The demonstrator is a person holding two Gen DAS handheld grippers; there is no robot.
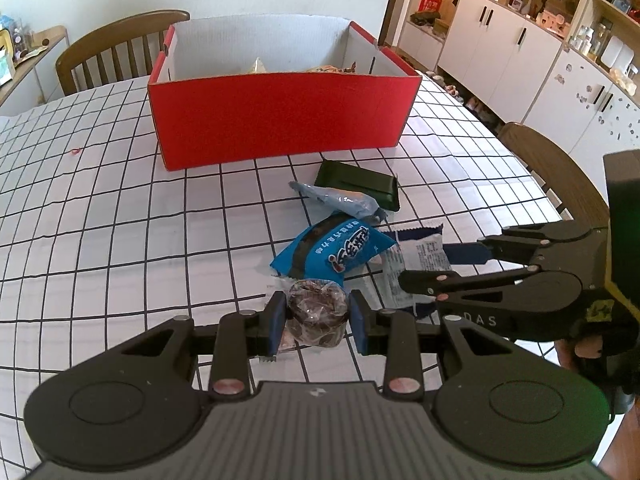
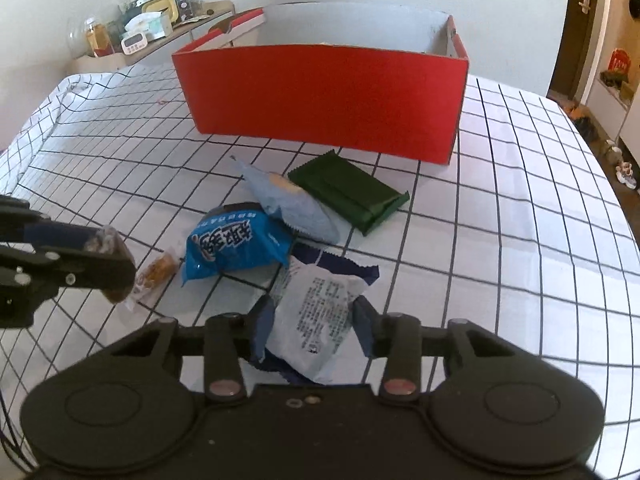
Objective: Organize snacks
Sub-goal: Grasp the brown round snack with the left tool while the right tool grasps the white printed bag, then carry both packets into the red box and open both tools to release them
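My left gripper (image 1: 319, 315) is shut on a round brown snack in a clear wrapper (image 1: 316, 306), just above the checked tablecloth (image 1: 120, 208). My right gripper (image 2: 312, 326) is shut on a white and navy packet (image 2: 316, 312), both pads touching its sides. A bright blue packet (image 2: 236, 248), a light blue packet (image 2: 288, 204) and a dark green packet (image 2: 348, 196) lie between the grippers and the red box (image 2: 328, 100). The left wrist view shows the right gripper (image 1: 440, 266) at the right edge, over the white packet (image 1: 416, 256).
The red box (image 1: 280, 116) is open on top, with a few wrapped snacks (image 1: 328, 68) at its far side. Wooden chairs (image 1: 120, 48) (image 1: 552, 164) stand at the table's far and right sides. A cluttered sideboard (image 2: 152, 28) stands far left.
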